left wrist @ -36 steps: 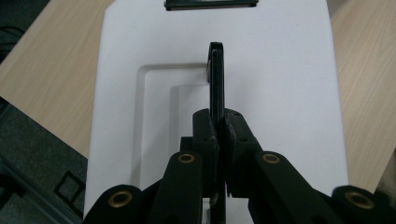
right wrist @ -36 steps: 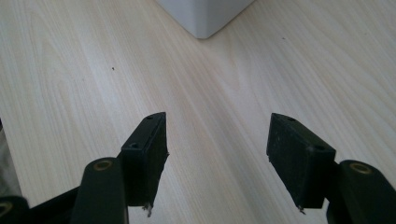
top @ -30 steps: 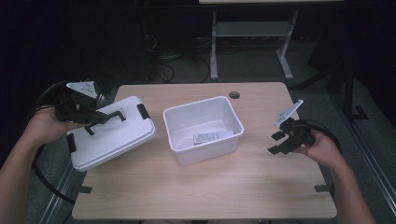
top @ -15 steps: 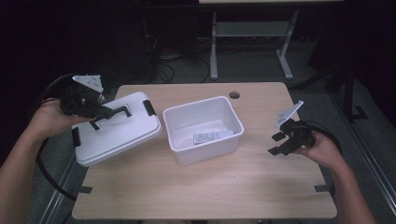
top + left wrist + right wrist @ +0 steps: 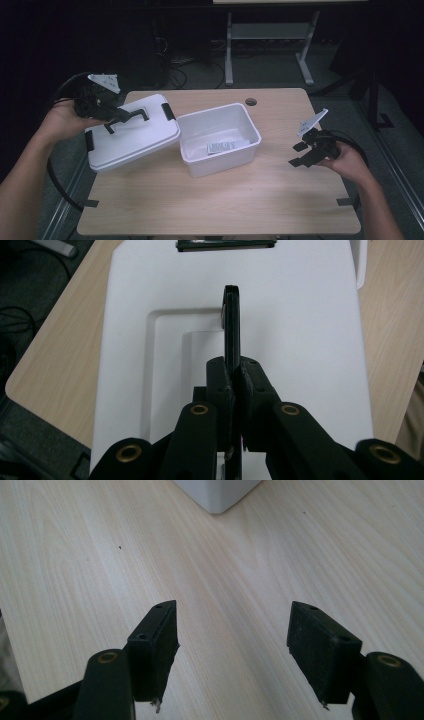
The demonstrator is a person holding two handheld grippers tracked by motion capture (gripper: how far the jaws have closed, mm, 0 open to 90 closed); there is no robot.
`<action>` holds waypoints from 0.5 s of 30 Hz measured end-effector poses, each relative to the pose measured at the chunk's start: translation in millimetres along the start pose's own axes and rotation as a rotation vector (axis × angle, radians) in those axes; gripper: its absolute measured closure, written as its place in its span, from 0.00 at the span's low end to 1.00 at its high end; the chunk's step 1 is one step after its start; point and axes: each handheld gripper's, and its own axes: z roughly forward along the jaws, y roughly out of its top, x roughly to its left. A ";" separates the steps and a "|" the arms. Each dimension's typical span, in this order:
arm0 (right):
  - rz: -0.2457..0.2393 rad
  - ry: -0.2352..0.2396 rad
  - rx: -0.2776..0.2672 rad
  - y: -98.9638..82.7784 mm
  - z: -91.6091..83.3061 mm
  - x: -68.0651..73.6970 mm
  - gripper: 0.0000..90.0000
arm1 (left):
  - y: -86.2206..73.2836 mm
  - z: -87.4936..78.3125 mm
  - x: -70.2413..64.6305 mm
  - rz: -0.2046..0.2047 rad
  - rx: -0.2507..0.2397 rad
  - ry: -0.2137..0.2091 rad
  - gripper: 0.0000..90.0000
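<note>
Your left claw (image 5: 116, 114) is clamped on the black handle (image 5: 231, 325) of the white lid (image 5: 131, 134), its jaws pinched tight on the thin bar. Over the last second you have carried the lid rightward and tilted it: its right edge now sits just beside, perhaps touching, the left rim of the open white bin (image 5: 219, 139) at the bench's (image 5: 220, 200) middle, while its left end overhangs the bench edge. That looks like a lid on its way onto the bin. A small label lies inside the bin. Your right claw (image 5: 232, 647) hovers wide and empty near the right edge, unmoved.
</note>
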 end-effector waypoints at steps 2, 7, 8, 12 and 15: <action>0.003 0.003 0.001 -0.4 0.9 0.4 0.40 | 4.5 1.8 -0.7 0.003 -0.006 -0.006 0.94; -0.006 -0.002 0.009 -0.5 4.0 2.2 0.40 | 16.8 6.6 -2.4 0.019 0.002 -0.015 0.94; -0.006 -0.001 0.010 -0.5 4.7 2.5 0.39 | 18.8 7.2 -2.7 0.023 0.001 -0.014 0.94; -0.008 0.002 0.012 -0.5 6.6 4.2 0.39 | 32.2 10.9 -5.6 0.040 -0.005 -0.021 0.94; -0.011 0.001 0.015 -0.7 6.4 6.0 0.39 | 41.6 13.8 -8.0 0.057 0.002 -0.024 0.94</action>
